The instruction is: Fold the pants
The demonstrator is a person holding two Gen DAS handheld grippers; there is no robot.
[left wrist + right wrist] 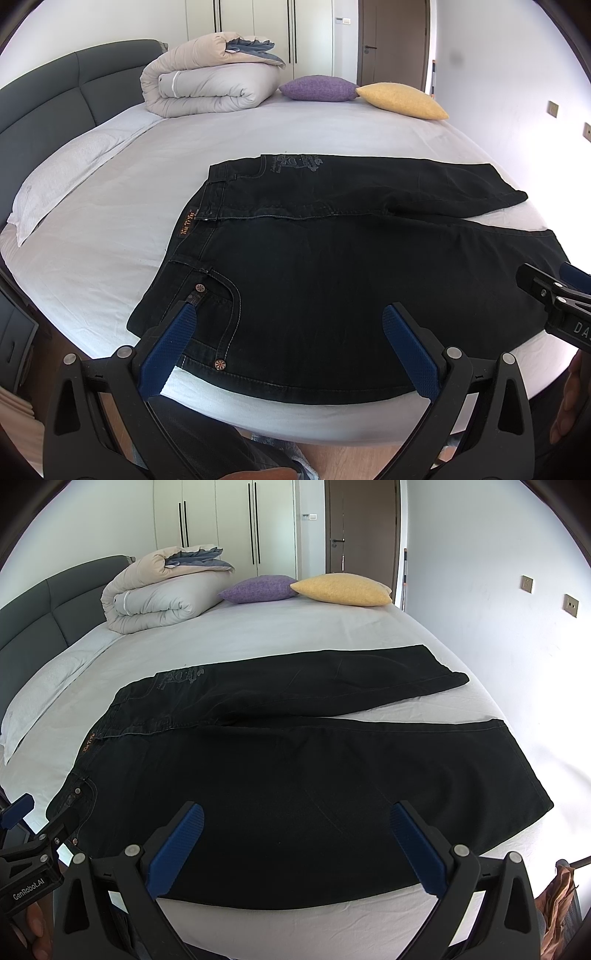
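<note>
Black jeans [332, 266] lie flat on the white bed, waistband to the left, both legs running right; they also show in the right wrist view [295, 768]. My left gripper [288, 321] is open and empty, hovering over the near hip pocket by the front edge. My right gripper [297, 816] is open and empty, hovering over the near leg. The right gripper shows at the left wrist view's right edge [554, 299], and the left gripper at the right wrist view's left edge [33, 834].
A rolled duvet [210, 77], a purple cushion [317, 88] and a yellow cushion [402, 99] sit at the bed's far side. A white pillow [62, 177] lies by the grey headboard [55, 96]. The mattress front edge [295, 417] is just below the jeans.
</note>
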